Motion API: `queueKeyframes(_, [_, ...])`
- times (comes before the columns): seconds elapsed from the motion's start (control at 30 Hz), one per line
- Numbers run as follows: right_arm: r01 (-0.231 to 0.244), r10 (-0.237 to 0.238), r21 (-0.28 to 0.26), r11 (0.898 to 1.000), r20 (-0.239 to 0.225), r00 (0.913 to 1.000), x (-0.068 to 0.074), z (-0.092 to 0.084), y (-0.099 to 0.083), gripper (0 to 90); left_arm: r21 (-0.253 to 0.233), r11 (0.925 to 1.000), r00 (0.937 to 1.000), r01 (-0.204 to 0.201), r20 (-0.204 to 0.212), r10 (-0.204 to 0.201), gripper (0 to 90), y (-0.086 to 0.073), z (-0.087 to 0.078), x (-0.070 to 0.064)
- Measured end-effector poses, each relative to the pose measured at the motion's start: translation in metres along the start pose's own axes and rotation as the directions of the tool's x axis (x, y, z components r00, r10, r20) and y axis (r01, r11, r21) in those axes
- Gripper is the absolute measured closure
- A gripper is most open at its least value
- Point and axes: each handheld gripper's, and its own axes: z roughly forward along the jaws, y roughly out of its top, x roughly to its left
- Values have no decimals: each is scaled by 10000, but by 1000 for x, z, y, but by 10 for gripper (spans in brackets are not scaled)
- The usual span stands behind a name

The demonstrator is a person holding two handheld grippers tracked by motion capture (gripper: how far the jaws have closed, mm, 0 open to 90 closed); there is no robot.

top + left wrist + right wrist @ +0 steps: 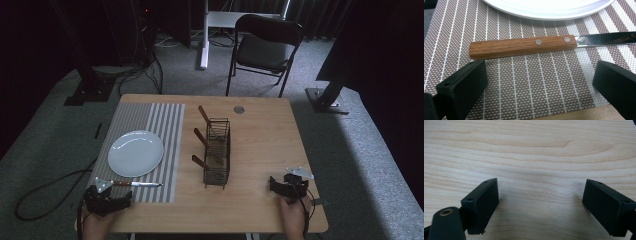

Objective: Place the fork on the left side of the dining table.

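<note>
A knife [134, 184] with a wooden handle [522, 46] and steel blade [606, 39] lies flat on the striped placemat [165, 150], just in front of a white plate [136, 153]. My left gripper [106, 201] rests at the table's near left, open, its jaws just short of the handle and not touching it [540, 85]. My right gripper [287, 186] sits at the near right on bare wood, open, nothing between its jaws [540, 202]. A black wire caddy [218, 151] holds three wooden-handled utensils [201, 137].
The plate's rim [549, 12] lies just beyond the knife. A small round grey disc [239, 109] sits near the table's far edge. A black folding chair [265, 47] stands behind the table. Cables trail on the floor at left.
</note>
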Motion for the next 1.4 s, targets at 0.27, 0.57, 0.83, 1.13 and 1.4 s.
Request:
queueKeyframes(0.27, [-3,3,3,10000,1,10000,0,0,0,133,94,9999,10000,-36,18,36,0,1,0,0])
queueKeyframes(0.57, [-3,3,5,10000,-1,10000,0,0,0,133,84,10000,10000,-51,68,50,0,1,0,1])
queueKeyframes(0.83, [-7,7,8,10000,-5,10000,0,0,0,133,65,9998,9996,-191,195,189,12,0,-2,3])
queueKeyframes(1.13, [-10,10,9,10000,-4,10000,0,0,0,133,293,9996,9974,-50,726,28,29,1,-9,6])
queueKeyframes(1.4, [-11,11,9,10000,-4,10000,0,0,0,133,124,9996,9914,-263,1288,245,32,8,-12,3])
